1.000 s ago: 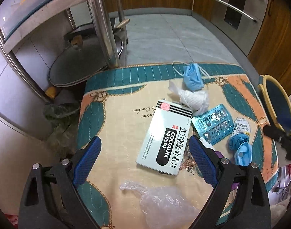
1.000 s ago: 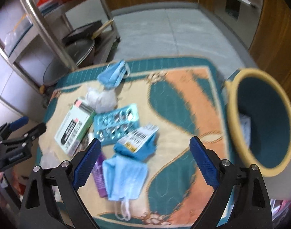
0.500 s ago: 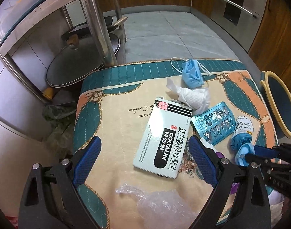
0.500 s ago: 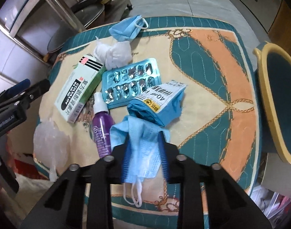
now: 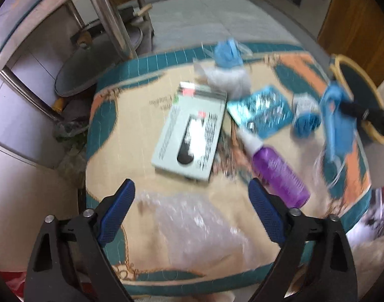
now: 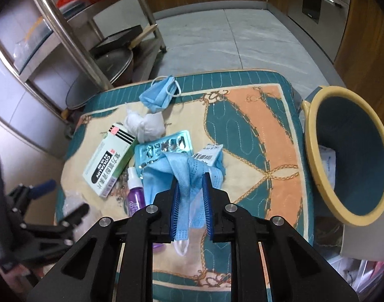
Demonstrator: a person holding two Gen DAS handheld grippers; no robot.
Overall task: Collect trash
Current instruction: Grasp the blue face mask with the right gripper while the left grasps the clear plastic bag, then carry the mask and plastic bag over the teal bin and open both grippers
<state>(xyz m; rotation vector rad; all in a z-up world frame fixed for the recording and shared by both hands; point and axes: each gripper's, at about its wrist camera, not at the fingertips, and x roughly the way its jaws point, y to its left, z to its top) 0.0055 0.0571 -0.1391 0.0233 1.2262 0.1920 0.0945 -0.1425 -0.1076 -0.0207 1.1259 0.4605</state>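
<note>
At the left edge of the quilted table cover [image 6: 265, 130], the left gripper [image 5: 192, 202] hangs with its blue pads wide apart over a crumpled clear plastic bag [image 5: 199, 229]; its jaws have just been narrowing a little, though the pads do not press on the bag. Beside it lie a pale green medicine box [image 6: 108, 161], a purple spray bottle [image 5: 277, 168], a wad of white tissue [image 6: 146, 124], an emptied blister pack [image 6: 161, 151] and a scrunched blue packet with a barcode label [image 6: 210, 156]; a second blue face mask [image 6: 159, 95] rests near the far edge. Further right, the right gripper [image 6: 191, 201] has just been closing and now pinches a blue face mask [image 6: 184, 176], which drapes from the narrow jaws clear of the cover, its ear loop dangling below (a soft, floppy load that could snag on the way over). At the far right stands the yellow-rimmed bin [image 6: 315, 166], just beside the table, with some pale paper already inside it. The job looks barely started: one mask is lifted but not yet dropped in, and everything else waits on the cover. The left wrist view is smeared by motion, so print on the box is unreadable there, and the bin's bottom is hidden behind its near wall.
</note>
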